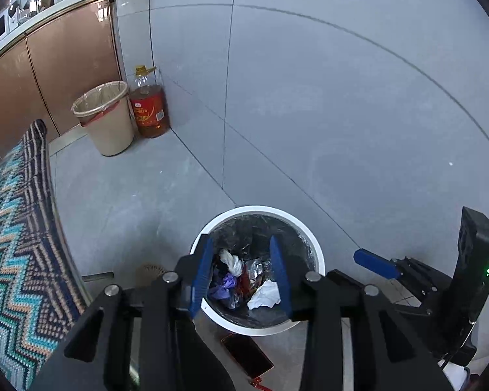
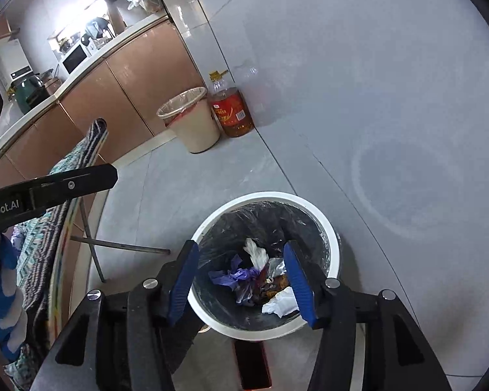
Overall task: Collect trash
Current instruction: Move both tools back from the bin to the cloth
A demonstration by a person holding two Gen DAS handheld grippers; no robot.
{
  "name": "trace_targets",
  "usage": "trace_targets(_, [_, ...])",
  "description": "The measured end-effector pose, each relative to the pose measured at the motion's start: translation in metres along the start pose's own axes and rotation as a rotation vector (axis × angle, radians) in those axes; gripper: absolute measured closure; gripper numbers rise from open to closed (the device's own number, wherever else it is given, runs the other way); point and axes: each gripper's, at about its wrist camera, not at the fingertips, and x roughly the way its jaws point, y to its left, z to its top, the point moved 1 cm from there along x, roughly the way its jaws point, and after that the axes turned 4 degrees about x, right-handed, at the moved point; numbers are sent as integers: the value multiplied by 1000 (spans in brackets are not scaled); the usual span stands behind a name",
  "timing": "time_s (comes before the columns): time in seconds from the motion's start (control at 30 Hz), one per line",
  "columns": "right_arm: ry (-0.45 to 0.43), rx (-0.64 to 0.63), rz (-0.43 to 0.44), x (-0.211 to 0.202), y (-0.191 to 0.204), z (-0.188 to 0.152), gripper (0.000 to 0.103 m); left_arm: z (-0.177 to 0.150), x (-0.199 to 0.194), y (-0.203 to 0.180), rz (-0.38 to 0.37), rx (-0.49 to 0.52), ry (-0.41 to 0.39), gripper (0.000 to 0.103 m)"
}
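I've got both grippers over the white bin, which sits on the grey floor by the wall, mouth facing straight up, so its long axis is vertical. Left gripper jaws apart, nothing btwn them; right gripper jaws apart too, wider, also empty. Trash sits low in the black liner: white tissue, purple scrap, foil wrapper. Looks like the step is at the bin, prob. just after a drop. Next, I'd say, either find more litter or gather the liner rim w/ both grippers.
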Motion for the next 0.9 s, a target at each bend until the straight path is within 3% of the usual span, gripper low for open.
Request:
trace_targets(0.3, [-75,-64,20,-34,38,8,45,-15,-59,14,75,-9,-97,67])
trace_targets(0.43, [-107,-112,40,-48,65,9,41,-28,-93,29,123,-31,-155,55])
trace_targets(0.9, [-206,-305,140,-96,179,3,35,-76,-202,84,260,-125,-314,50])
